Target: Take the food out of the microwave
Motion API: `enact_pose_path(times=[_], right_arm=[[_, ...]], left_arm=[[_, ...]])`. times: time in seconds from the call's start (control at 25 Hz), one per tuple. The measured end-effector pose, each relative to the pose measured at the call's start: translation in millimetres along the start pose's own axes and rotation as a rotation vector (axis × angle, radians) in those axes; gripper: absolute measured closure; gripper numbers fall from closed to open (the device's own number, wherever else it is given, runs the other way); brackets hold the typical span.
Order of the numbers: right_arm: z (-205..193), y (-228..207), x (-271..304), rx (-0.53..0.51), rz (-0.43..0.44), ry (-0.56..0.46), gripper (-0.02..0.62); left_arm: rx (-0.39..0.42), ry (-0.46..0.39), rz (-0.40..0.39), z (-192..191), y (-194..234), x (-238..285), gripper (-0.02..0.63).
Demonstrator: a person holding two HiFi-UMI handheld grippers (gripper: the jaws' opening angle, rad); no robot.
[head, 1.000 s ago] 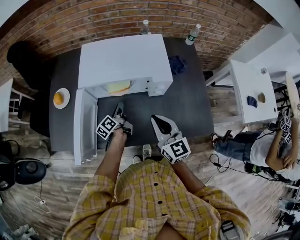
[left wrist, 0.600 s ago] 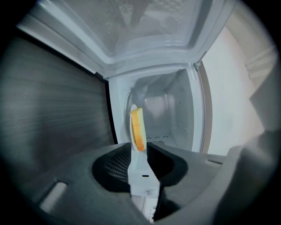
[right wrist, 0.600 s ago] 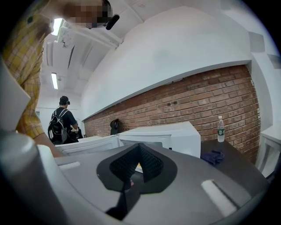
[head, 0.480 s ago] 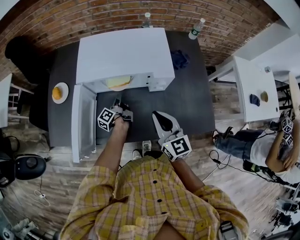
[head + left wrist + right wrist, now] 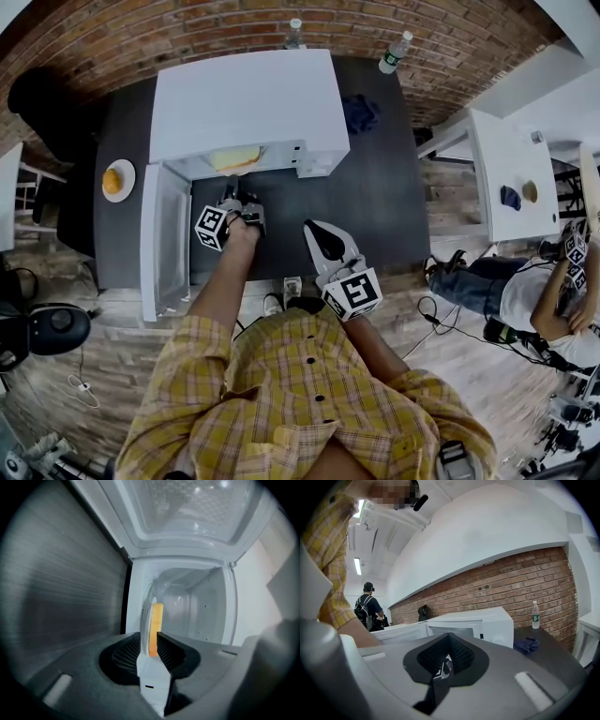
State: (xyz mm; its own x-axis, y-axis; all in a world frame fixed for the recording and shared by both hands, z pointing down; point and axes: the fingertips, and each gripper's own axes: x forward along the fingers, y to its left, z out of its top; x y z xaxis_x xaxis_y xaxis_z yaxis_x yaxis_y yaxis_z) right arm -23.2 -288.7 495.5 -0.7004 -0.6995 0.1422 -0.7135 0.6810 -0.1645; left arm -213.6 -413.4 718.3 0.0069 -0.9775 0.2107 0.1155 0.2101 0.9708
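My right gripper (image 5: 315, 230) sits shut and empty. My left gripper (image 5: 149, 645), turned on edge, has just opened its jaws wide. It grips nothing and lines up with the plate (image 5: 144, 616) rim. A shallow pinch could tilt the plate and spill the food (image 5: 156, 625). The open microwave (image 5: 248, 103) holds that plate, with the food lying on it.

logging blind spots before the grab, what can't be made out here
food: head view, microwave roof hides all but its front edge; left gripper view shows it side-on, kind unclear
orange item on small plate: head view, too small to name
bottle label: right gripper view, too small to read
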Motion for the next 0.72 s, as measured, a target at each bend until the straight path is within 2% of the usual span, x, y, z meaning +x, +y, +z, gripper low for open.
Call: enact_pose_path(times=[0.2, 0.52, 0.72], right_arm=[[-7, 0, -1, 0.011, 0.001, 0.017, 0.592], [-12, -1, -3, 0.014, 0.021, 0.035, 0.592], [-15, 5, -1, 0.01, 0.049, 0.051, 0.592]], left_arm=[[-0.033, -0.012, -0.012, 1, -1, 11, 0.502], [-0.009, -0.02, 0.007, -2, 0, 23, 0.505], [0.004, -0.014, 0.028, 0, 1, 26, 0.589]])
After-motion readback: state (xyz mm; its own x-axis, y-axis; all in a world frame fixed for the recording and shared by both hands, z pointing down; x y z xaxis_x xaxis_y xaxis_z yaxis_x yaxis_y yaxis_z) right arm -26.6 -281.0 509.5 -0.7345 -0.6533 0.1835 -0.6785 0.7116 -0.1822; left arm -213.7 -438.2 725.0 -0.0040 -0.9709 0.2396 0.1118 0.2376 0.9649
